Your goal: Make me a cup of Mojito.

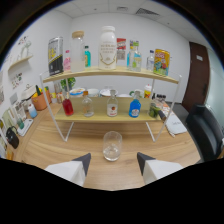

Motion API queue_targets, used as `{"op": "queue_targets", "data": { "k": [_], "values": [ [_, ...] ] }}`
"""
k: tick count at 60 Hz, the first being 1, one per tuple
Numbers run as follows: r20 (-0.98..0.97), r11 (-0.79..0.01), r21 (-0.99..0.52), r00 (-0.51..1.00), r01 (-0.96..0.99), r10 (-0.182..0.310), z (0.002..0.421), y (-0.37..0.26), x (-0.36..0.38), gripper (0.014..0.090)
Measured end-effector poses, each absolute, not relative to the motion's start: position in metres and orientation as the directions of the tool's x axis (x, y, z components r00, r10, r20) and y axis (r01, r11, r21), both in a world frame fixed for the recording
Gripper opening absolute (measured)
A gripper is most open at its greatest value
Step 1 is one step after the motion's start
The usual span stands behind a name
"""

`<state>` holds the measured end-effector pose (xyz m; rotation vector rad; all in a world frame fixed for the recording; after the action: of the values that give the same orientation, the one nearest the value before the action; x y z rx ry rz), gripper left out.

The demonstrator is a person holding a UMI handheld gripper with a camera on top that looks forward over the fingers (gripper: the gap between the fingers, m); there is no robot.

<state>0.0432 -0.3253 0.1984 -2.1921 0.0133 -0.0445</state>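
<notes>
White walls (182, 42), a dark door (198, 75), a black chair (207, 131), wooden table (60, 145) with a 2-tier shelf (110, 75).

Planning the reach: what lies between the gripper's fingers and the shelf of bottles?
In the gripper view, an empty clear glass stands on the wooden table, just ahead of the open gripper. Beyond the glass, only bare tabletop runs to the shelf.

The hand-held gripper (112, 162) is showing as two fingers rising out of a black, curved body that is filling the near part of the gripper view. Each finger is presenting a broad, pale white outer block, the left finger (75, 169) and the right finger (152, 169) mirroring each other. Each is ending in a dark grey, wedge-shaped tip tapering to a point. No cables, screws or markings are showing on them.
</notes>
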Motion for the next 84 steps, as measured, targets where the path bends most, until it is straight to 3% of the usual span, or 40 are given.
{"op": "queue_targets", "data": {
  "k": [17, 34, 55, 65, 71, 78, 84],
  "values": [
    [0.028, -0.594, -0.804, 1.0, 0.017, -0.009, 0.197, -0.343, 0.045, 0.0862],
    [0.019, -0.614, -0.79, 1.0, 0.0, -0.024, 0.184, -0.348, 0.122, 0.0858],
    [0.02, -0.551, -0.834, 1.0, 0.022, 0.011, 0.207, -0.239, 0.198, 0.0851],
    [0.0, -0.564, -0.826, 1.0, 0.007, 0.013, 0.197, -0.194, 0.209, 0.0844],
    [-0.009, -0.589, -0.808, 1.0, 0.002, 0.016, 0.188, -0.174, 0.212, 0.0747],
    [-0.015, -0.614, -0.79, 1.0, -0.003, 0.013, 0.177, -0.161, 0.217, 0.0554],
    [-0.022, -0.637, -0.771, 1.0, -0.011, 0.01, 0.17, -0.155, 0.221, 0.043]
  ]
}}
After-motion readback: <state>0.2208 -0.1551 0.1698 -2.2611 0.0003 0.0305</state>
